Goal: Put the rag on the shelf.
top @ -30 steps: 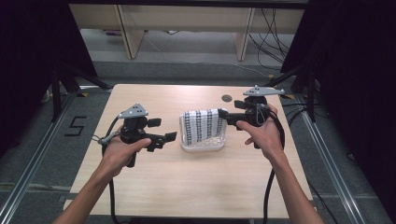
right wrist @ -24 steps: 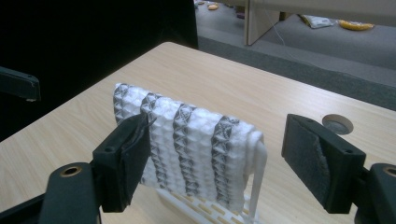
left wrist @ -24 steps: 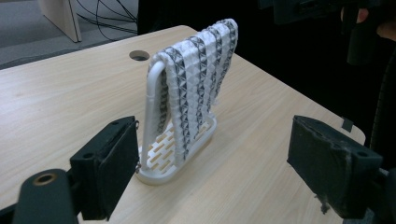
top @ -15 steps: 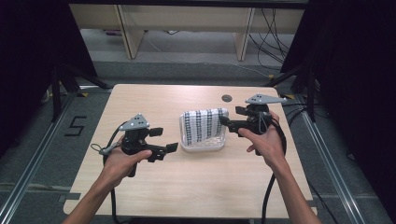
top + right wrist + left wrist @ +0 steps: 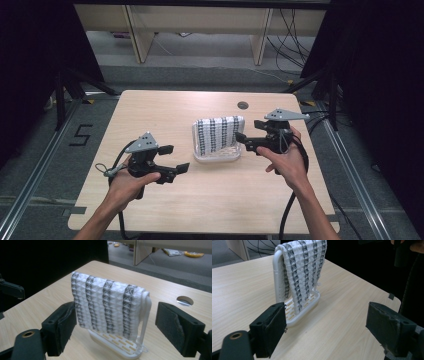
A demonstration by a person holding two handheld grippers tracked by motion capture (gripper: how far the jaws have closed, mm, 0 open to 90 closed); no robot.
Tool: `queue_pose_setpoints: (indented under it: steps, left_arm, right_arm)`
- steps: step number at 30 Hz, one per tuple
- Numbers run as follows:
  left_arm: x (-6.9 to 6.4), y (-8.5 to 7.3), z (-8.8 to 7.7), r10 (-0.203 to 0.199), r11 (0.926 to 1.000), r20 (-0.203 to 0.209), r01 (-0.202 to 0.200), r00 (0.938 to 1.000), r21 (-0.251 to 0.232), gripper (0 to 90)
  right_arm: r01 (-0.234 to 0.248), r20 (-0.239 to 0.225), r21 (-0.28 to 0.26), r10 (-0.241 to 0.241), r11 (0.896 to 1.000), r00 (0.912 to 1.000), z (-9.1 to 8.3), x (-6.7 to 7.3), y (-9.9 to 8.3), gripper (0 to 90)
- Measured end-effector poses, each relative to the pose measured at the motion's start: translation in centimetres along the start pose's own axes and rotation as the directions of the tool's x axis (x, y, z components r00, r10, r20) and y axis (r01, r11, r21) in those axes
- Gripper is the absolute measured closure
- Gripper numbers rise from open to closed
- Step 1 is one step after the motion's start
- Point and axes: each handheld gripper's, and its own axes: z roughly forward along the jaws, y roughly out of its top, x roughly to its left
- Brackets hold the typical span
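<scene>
Bench (image 5: 210, 200): light wood, and I see it carrying one thing near its middle, the rack with its towel; a round cable hole (image 5: 243, 105) sits toward the far edge.

Change: over the last second my left gripper (image 5: 172, 159) has dropped back toward my side of the bench and away from the rack, while my right gripper (image 5: 243, 141) has slid a little nearer to me and now sits just beside the rack's right end.

Meaning: I judge this an approach not yet closed; nothing is gripped, and the right gripper is the better placed to take the towel.

Towel (image 5: 218, 135): white waffle weave with dark stripes, draped over the rack's top bar, both flaps hanging down. Its long axis runs left to right across the bench, along the bar; the stripes run up and over it.

Rack (image 5: 212, 156): small white plastic stand, upright, slotted base flat on the bench, broad face toward me.

Left jaws: wide apart and empty; in the left gripper view the rack's end (image 5: 277, 277) stands between them but well beyond.

Right jaws: wide apart and empty; in the right gripper view the towel's face (image 5: 107, 305) is framed between them, near, not touching.
</scene>
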Motion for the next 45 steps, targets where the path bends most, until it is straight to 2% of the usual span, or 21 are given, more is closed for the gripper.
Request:
queue_pose_setpoints:
  steps: [2, 3, 4, 15, 16, 18, 19, 20, 21, 24, 26, 27, 32, 34, 36, 39, 40, 42, 43, 44, 45]
  left_arm:
    - [-0.1, -0.3, 0.0, 0.002, 1.0, -0.001, -0.002, 1.0, 0.0, 15.7]
    - [-0.1, -0.4, -0.1, 0.003, 1.0, -0.005, -0.003, 1.0, 0.002, 15.7]
    - [-0.1, -0.5, -0.1, 0.006, 1.0, -0.001, -0.006, 1.0, 0.002, 15.7]
    - [-0.4, -1.4, -0.3, 0.012, 0.9999, 0.009, -0.013, 0.9999, 0.012, 15.7]
    - [-0.4, -1.5, -0.3, 0.01, 0.9999, 0.009, -0.01, 0.9999, 0.007, 15.7]
    - [-0.4, -1.6, -0.4, 0.008, 0.9999, 0.0, -0.008, 1.0, 0.009, 15.7]
    - [-0.3, -1.7, -0.4, 0.008, 1.0, 0.004, -0.008, 1.0, 0.004, 15.7]
    - [-0.3, -1.8, -0.4, 0.013, 0.9999, 0.001, -0.013, 0.9999, 0.006, 15.7]
    - [-0.3, -1.9, -0.4, 0.011, 0.9999, -0.009, -0.011, 0.9999, 0.013, 15.7]
    - [-0.3, -2.2, -0.4, 0.011, 0.9999, -0.002, -0.011, 0.9999, 0.013, 15.7]
    - [-0.4, -2.4, -0.4, 0.011, 0.9998, -0.008, -0.011, 0.9999, 0.017, 15.7]
    - [-0.5, -2.5, -0.4, 0.009, 0.9998, -0.006, -0.009, 0.9999, 0.016, 15.7]
    - [-0.7, -2.7, -0.6, 0.013, 0.9999, 0.006, -0.013, 0.9999, 0.007, 15.7]
    - [-0.8, -2.8, -0.7, 0.018, 0.9998, -0.007, -0.018, 0.9998, 0.013, 15.7]
    - [-0.9, -3.0, -0.8, 0.019, 0.9997, -0.005, -0.019, 0.9998, 0.015, 15.7]
    - [-0.9, -3.3, -0.8, 0.018, 0.9998, 0.003, -0.018, 0.9998, 0.013, 15.7]
    - [-1.0, -3.4, -0.8, 0.014, 0.9998, -0.004, -0.014, 0.9999, 0.017, 15.7]
    - [-1.1, -3.7, -0.8, 0.012, 0.9997, -0.001, -0.012, 0.9999, 0.023, 15.7]
    - [-1.0, -3.8, -0.8, 0.014, 0.9997, 0.003, -0.014, 0.9999, 0.021, 15.7]
    - [-1.0, -3.9, -0.8, 0.013, 0.9997, 0.009, -0.013, 0.9999, 0.021, 15.7]
    - [-1.0, -4.0, -0.8, 0.013, 0.9997, 0.005, -0.013, 0.9999, 0.022, 15.7]
  right_arm:
    - [0.0, -0.006, -0.014, 0.0, 1.0, 1.0, -0.1, 0.2, -0.2, 17.3]
    - [0.03, -0.005, -0.019, -0.03, 0.999, 0.9995, -0.1, 0.0, -0.3, 16.9]
    - [0.003, -0.013, -0.013, -0.003, 1.0, 0.9999, -0.2, 0.2, -0.4, 16.6]
    - [0.024, -0.022, -0.018, -0.025, 1.0, 0.9994, -0.6, 0.6, -1.4, 16.7]
    - [-0.004, -0.015, -0.01, 0.003, 1.0, 0.9999, -0.7, 0.8, -1.5, 16.7]
    - [0.021, -0.013, -0.009, -0.021, 1.0, 0.9997, -0.7, 0.7, -1.7, 16.8]
    - [0.005, -0.02, -0.011, -0.005, 1.0, 0.9998, -0.7, 0.8, -1.8, 16.8]
    - [0.031, -0.017, -0.011, -0.031, 0.999, 0.9994, -0.7, 0.7, -1.8, 16.9]
    - [0.01, -0.013, 0.0, -0.01, 1.0, 0.9999, -0.8, 0.8, -1.9, 16.8]
    - [0.023, -0.022, -0.011, -0.023, 1.0, 0.9995, -0.8, 0.8, -2.2, 16.9]
    - [0.003, -0.031, 0.001, -0.003, 1.0, 0.9995, -0.9, 1.1, -2.4, 16.9]
    - [0.02, -0.025, 0.0, -0.02, 1.0, 0.9995, -1.0, 1.0, -2.4, 16.9]
    - [0.003, -0.033, -0.005, -0.003, 1.0, 0.9994, -1.0, 1.3, -2.8, 16.9]
    - [0.026, -0.042, -0.01, -0.026, 1.0, 0.9988, -0.9, 1.2, -2.9, 16.9]
    - [-0.005, -0.044, 0.004, 0.006, 1.0, 0.999, -0.9, 1.6, -3.1, 16.9]
    - [0.039, -0.056, -0.006, -0.039, 0.999, 0.9977, -0.8, 1.5, -3.3, 16.9]
    - [0.004, -0.064, 0.008, -0.004, 1.0, 0.9979, -0.9, 1.7, -3.4, 17.0]
    - [0.033, -0.065, 0.003, -0.033, 0.999, 0.9974, -0.8, 1.7, -3.5, 16.9]
    - [-0.001, -0.048, 0.024, 0.002, 1.0, 0.9989, -1.0, 2.0, -3.5, 16.9]
    - [0.029, -0.05, 0.012, -0.028, 1.0, 0.9984, -1.0, 1.9, -3.6, 16.9]
    - [0.027, -0.053, 0.007, -0.027, 1.0, 0.9982, -0.9, 1.9, -3.7, 16.9]
